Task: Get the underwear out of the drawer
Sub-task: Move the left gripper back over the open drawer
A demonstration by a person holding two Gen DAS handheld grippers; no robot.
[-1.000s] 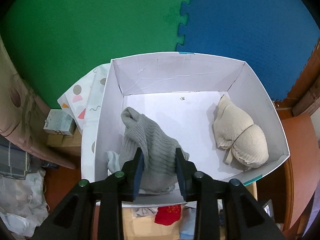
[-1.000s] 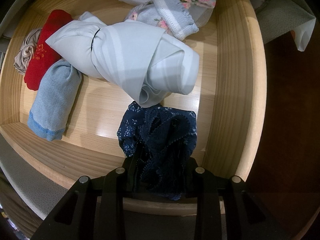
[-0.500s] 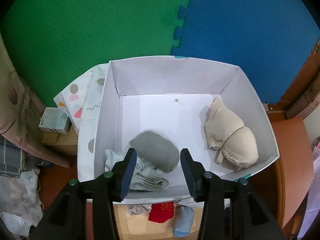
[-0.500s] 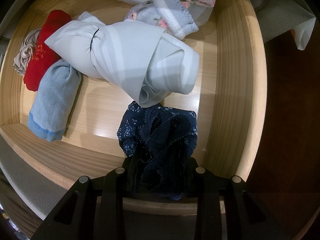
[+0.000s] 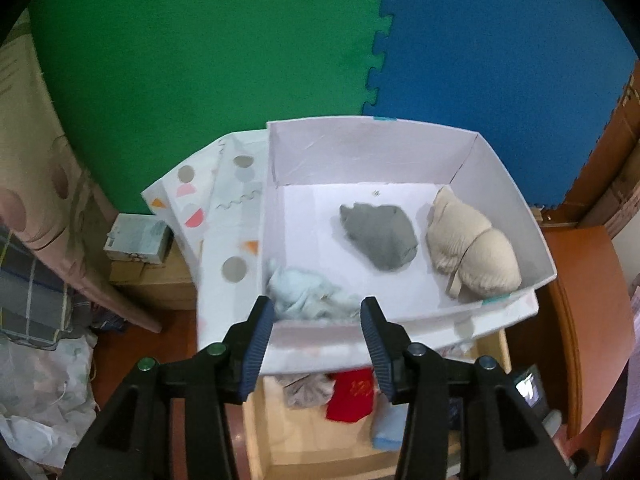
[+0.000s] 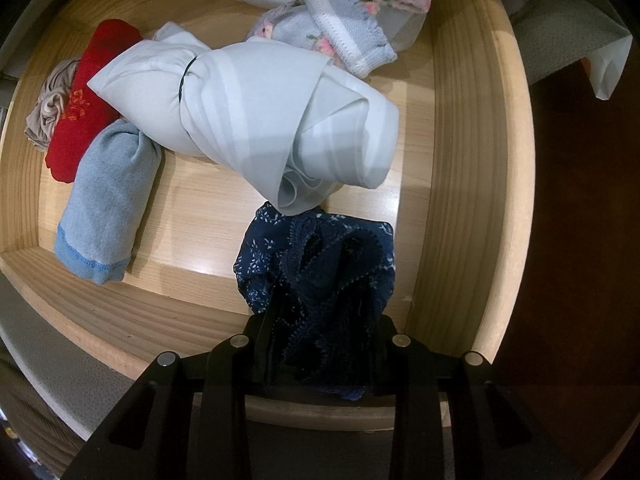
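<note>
While bunched, navy lace underwear (image 6: 320, 276) w/ white specks.

a wooden drawer (image 6: 460, 160) is seen holding rolled underwear on its floor: a red piece (image 6: 88, 96), a light blue roll (image 6: 108, 208), a large pale blue bundle (image 6: 248, 116), a floral piece (image 6: 344, 28). a white box (image 5: 500, 200) is seen holding a grey garment (image 5: 380, 236), a beige one (image 5: 472, 252) and a pale blue one (image 5: 308, 292).
</note>
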